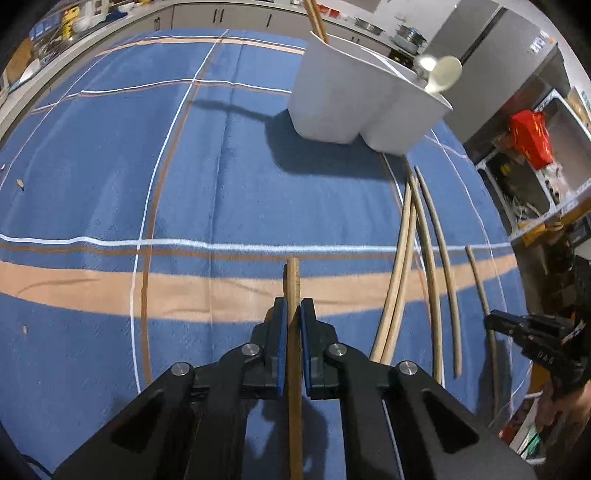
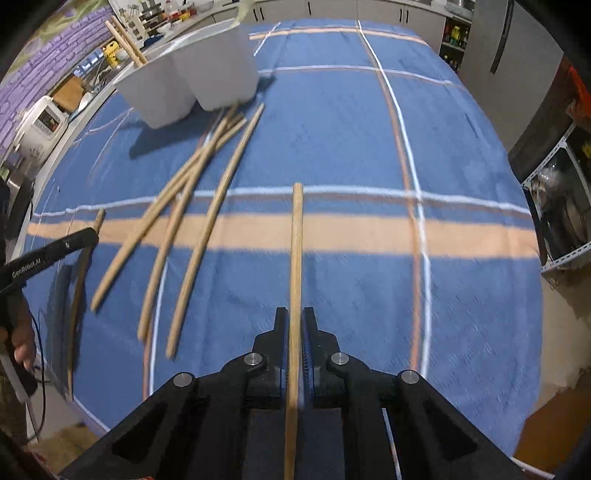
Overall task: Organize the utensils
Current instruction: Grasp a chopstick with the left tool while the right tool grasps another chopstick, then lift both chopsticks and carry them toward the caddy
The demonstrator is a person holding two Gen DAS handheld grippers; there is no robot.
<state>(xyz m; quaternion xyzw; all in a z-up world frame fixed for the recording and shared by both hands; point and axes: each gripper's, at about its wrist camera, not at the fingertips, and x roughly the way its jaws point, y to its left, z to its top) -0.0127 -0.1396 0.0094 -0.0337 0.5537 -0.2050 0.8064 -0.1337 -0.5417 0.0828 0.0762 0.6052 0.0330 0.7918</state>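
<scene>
My left gripper [image 1: 293,310] is shut on a wooden chopstick [image 1: 293,284] and holds it above the blue cloth. My right gripper [image 2: 294,319] is shut on another wooden chopstick [image 2: 296,240], which points forward. Several loose chopsticks [image 2: 192,206] lie on the cloth left of my right gripper; they show in the left wrist view [image 1: 436,251] to the right. A white two-part utensil holder [image 1: 351,96] stands at the far side, with chopsticks [image 1: 316,18] in one part and spoons [image 1: 441,72] in the other. It shows in the right wrist view [image 2: 192,77] too.
A blue plaid tablecloth [image 1: 184,184] covers the table. The right gripper shows at the left view's right edge [image 1: 532,332]; the left gripper shows at the right view's left edge [image 2: 48,254]. Kitchen counters, a fridge [image 1: 491,44] and shelves [image 2: 561,206] surround the table.
</scene>
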